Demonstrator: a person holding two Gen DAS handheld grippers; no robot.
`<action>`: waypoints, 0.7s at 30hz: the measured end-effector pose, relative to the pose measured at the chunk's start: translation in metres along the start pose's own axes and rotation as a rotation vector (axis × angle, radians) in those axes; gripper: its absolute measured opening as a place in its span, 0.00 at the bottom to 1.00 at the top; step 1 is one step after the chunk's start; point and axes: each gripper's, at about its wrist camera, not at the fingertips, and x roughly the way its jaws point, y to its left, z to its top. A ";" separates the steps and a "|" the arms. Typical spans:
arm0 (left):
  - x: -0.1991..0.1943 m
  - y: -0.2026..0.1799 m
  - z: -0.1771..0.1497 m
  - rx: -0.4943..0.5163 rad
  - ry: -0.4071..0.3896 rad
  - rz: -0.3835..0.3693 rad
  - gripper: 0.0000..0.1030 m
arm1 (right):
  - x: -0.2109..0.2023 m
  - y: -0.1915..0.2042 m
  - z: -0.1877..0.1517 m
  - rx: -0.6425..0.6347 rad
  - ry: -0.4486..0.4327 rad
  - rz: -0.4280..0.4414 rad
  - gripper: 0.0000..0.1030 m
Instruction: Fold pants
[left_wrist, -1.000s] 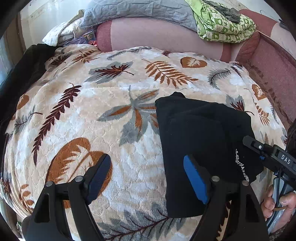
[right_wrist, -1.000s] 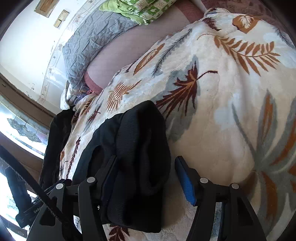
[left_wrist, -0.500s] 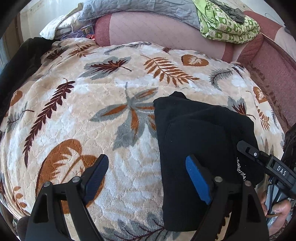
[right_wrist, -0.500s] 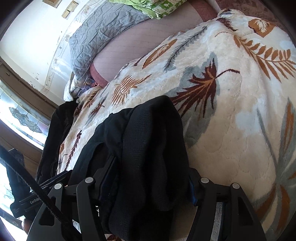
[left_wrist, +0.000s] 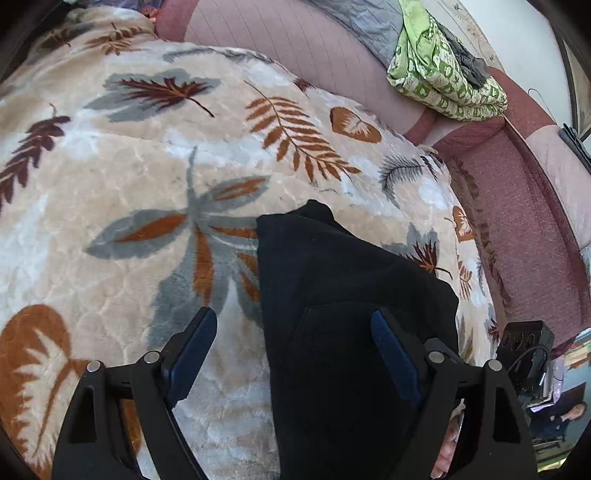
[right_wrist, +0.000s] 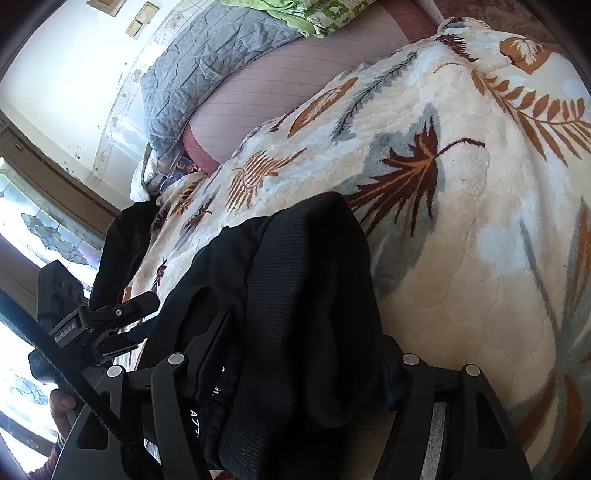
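Note:
Black folded pants (left_wrist: 332, 314) lie on the leaf-patterned blanket (left_wrist: 147, 166), with a thick ribbed fold toward the right gripper (right_wrist: 306, 295). My left gripper (left_wrist: 293, 314) is open and hangs over the pants' left edge: one blue pad (left_wrist: 192, 347) is above the blanket, the other (left_wrist: 391, 354) above the black cloth. My right gripper (right_wrist: 304, 328) stands wide with the bundled end of the pants filling the gap between its fingers; the far pad is mostly hidden by cloth. The left gripper's body (right_wrist: 107, 321) shows at the left of the right wrist view.
A pink sofa back (left_wrist: 295, 44) carries a grey quilt (right_wrist: 207, 62) and a green patterned cloth (left_wrist: 443, 77). A dark garment (right_wrist: 125, 243) hangs off the blanket's edge by the window. The pink armrest (left_wrist: 524, 221) borders the blanket. A hand (right_wrist: 61, 402) holds a handle.
The left gripper has tilted, rolled and come nearer over the pants. The right gripper has slid forward, so the pants' thick end now sits between both its fingers.

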 end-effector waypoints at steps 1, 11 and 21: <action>0.007 0.000 0.001 -0.004 0.019 -0.017 0.82 | 0.000 -0.001 0.000 -0.001 0.000 0.007 0.69; 0.033 -0.035 0.006 0.132 0.115 -0.023 0.76 | 0.009 0.002 0.002 -0.034 -0.014 0.038 0.68; 0.004 -0.054 -0.012 0.213 0.036 0.031 0.42 | 0.006 0.009 0.000 -0.064 0.018 0.046 0.36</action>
